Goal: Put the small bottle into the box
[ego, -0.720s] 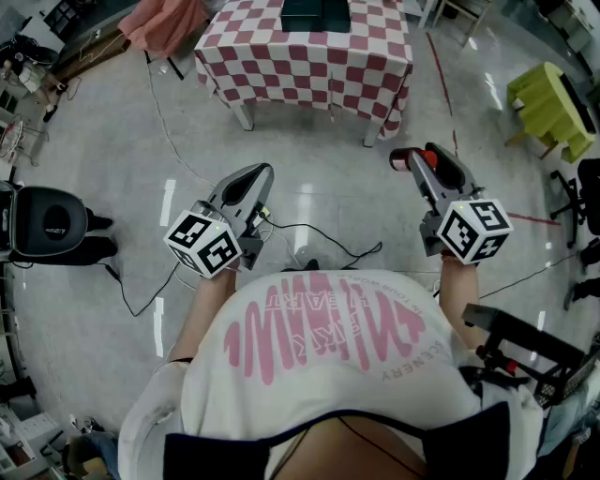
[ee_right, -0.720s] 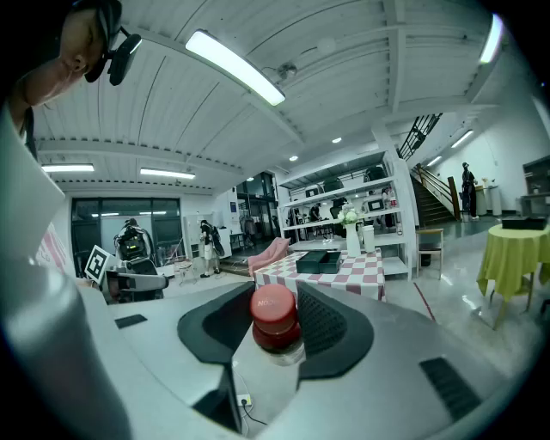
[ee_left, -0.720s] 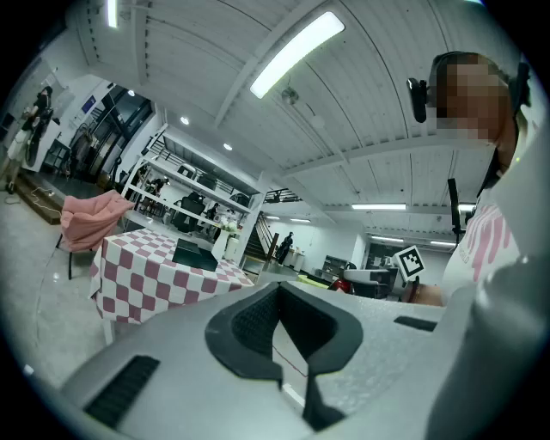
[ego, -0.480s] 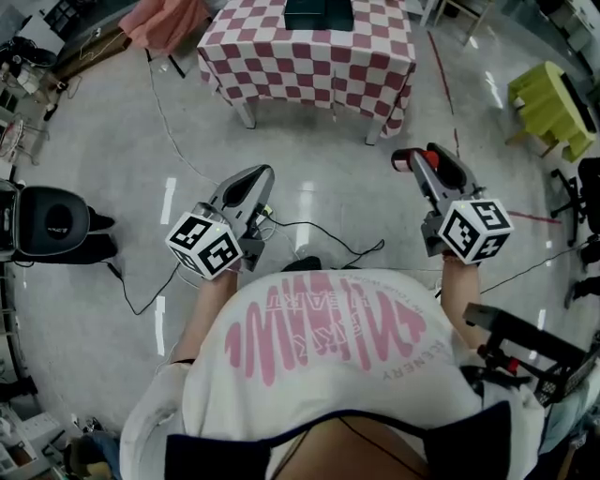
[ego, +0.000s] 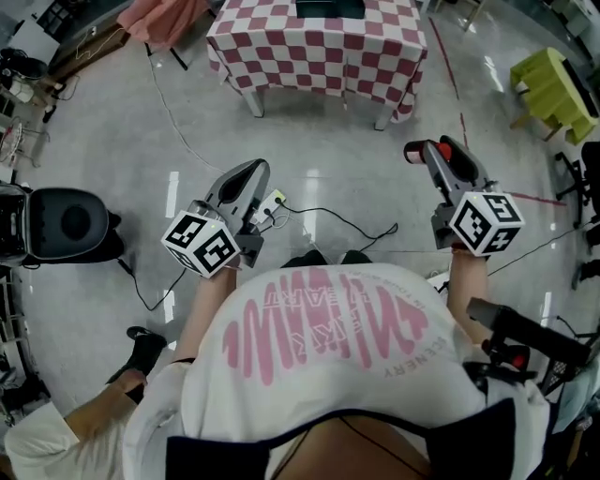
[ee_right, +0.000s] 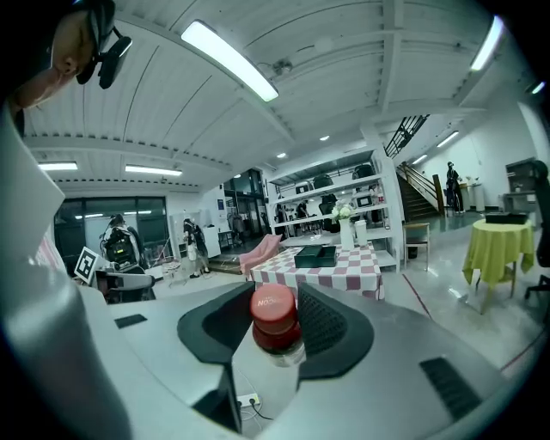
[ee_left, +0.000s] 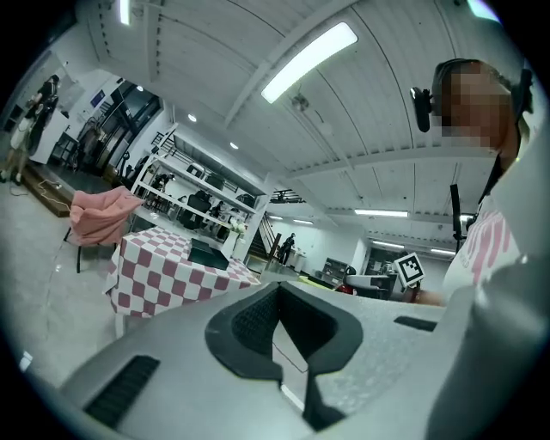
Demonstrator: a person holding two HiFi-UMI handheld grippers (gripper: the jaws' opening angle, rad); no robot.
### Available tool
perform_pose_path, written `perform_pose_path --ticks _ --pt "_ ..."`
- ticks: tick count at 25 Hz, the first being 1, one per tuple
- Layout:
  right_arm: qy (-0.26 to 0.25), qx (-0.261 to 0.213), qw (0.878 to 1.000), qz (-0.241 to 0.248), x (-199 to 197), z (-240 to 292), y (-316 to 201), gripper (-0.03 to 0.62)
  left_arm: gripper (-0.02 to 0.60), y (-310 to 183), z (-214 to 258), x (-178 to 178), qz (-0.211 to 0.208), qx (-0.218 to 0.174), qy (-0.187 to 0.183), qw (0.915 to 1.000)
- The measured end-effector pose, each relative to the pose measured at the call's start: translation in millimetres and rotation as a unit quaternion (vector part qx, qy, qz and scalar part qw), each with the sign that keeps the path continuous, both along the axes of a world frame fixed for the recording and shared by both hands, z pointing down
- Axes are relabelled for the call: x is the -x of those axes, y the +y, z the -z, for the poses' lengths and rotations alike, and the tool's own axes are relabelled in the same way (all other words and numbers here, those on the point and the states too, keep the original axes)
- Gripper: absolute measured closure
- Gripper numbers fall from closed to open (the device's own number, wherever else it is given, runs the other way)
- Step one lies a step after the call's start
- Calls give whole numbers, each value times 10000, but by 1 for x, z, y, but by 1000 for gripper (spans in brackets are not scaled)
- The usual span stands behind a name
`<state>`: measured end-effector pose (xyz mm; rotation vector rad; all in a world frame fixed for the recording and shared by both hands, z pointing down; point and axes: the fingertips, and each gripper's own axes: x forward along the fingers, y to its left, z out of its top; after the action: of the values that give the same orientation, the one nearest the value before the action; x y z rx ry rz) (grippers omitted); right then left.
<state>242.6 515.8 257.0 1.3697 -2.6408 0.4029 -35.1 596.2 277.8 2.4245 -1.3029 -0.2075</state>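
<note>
Right gripper view has it: the right hand-held gripper is clamped on the small bottle, red cap facing the camera, pads on either side. The head view gives only a red dot at that tip. The left hand-held gripper is clenched on nothing. The dark box sits on the checkered desk at 12 o'clock, well apart from the bottle. There's glossy grey floor with a cable across it, a yellow-draped table at 2 o'clock, and open shelving behind the desk.
</note>
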Motion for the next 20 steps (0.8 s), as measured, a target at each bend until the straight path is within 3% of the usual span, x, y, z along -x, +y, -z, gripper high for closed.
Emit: perform_pose_path --ticks 8,20 --pt "276 222 9994 -53 23 -38 41 436 575 24 -22 29 43 52 154 9999" --pt "326 232 9992 -23 46 -46 47 436 574 39 -36 43 -21 247 380 9990"
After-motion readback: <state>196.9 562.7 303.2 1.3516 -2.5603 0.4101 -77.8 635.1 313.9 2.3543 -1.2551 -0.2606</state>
